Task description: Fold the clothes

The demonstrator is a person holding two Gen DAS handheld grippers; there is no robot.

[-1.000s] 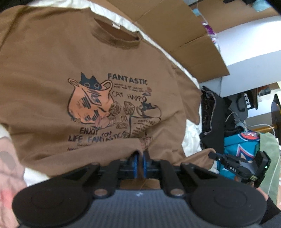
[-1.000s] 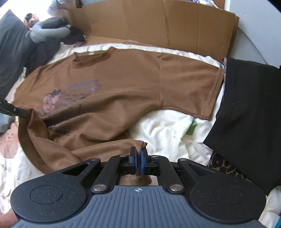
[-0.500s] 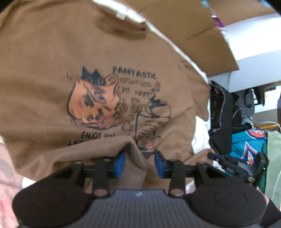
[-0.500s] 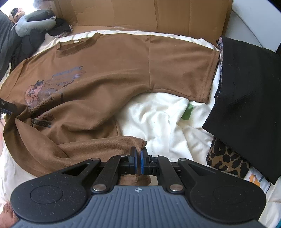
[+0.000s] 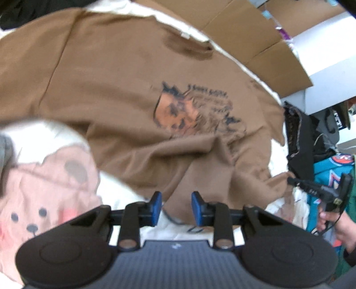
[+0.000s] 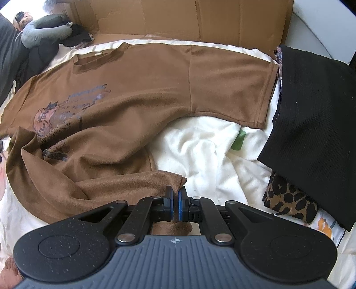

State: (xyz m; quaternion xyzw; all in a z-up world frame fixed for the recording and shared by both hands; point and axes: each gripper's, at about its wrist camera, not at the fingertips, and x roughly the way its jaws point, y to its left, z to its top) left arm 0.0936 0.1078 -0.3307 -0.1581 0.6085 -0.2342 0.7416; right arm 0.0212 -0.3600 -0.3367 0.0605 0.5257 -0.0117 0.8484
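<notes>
Left tongs [image 5: 174, 207]: blue pads spread apart, nothing between them, held just above the bunched lower edge of the shirt [image 5: 124, 93]. Right tongs [image 6: 175, 203]: pads pressed together on a hem corner of the same shirt [image 6: 138, 89], cloth pinched between them.

Shirt: brown, short-sleeved, crew neck with a pale label inside the collar. Front printed with an orange-and-black cat figure and dark lettering; the print is blurred in the left view, and its lettering is not clearly legible in the right view. Lies face up on a bed with white bedding [image 6: 200, 144]. Upper body and one sleeve spread flat; lower part rumpled, folded up over itself in loose ridges, partly covering the print.

Orientation: long axis runs from the tongs at the hem away to the collar, which points toward the cardboard [image 6: 200, 20] standing along the far side of the bed. Flat sleeve reaches sideways to a black garment [image 6: 311, 115], its cuff just beside it.

Adjacent: leopard-print cloth [image 6: 289, 202] under the black garment; pink bear-print fabric [image 5: 40, 200] beside the hem in the left view.
</notes>
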